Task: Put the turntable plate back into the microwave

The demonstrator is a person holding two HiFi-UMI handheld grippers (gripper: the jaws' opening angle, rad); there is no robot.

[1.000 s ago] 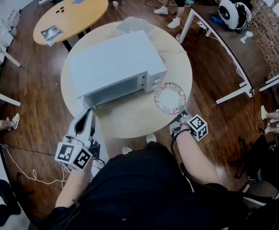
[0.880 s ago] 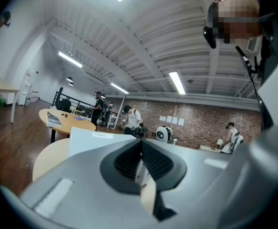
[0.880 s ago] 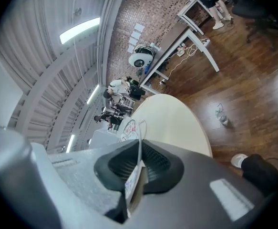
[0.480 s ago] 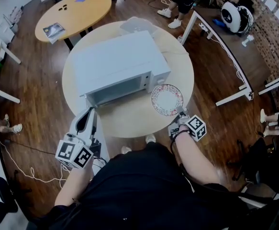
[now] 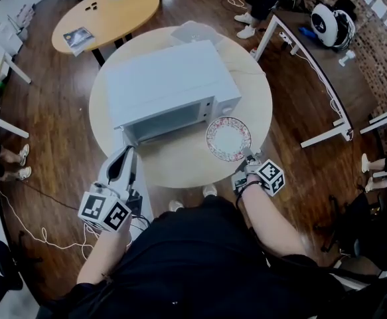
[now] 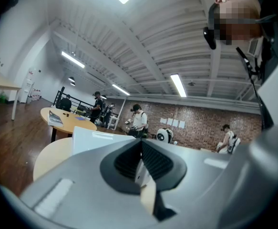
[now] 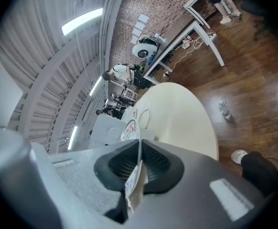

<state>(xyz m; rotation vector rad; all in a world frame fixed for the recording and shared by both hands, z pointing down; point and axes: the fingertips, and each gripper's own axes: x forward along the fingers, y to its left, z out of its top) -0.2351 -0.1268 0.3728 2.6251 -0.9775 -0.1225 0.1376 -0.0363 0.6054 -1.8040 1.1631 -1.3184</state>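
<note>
Your right gripper (image 5: 247,159) clamped on rim of round red-patterned plate (image 5: 228,138), frame centre, over round beige table (image 5: 180,171), just right of white box-shaped microwave (image 5: 170,85) front. Your left gripper (image 5: 123,157), lower left: jaws together, empty.

The left gripper (image 6: 141,151) has its jaws closed tip to tip, with nothing between them. Just beyond them the white microwave (image 6: 93,140) stands on a pale round table (image 6: 50,159). Farther off to the left, a wooden round table (image 6: 67,123) carries a booklet (image 6: 55,118). Several people (image 6: 139,120) stand before a far brick wall (image 6: 200,123).
</note>
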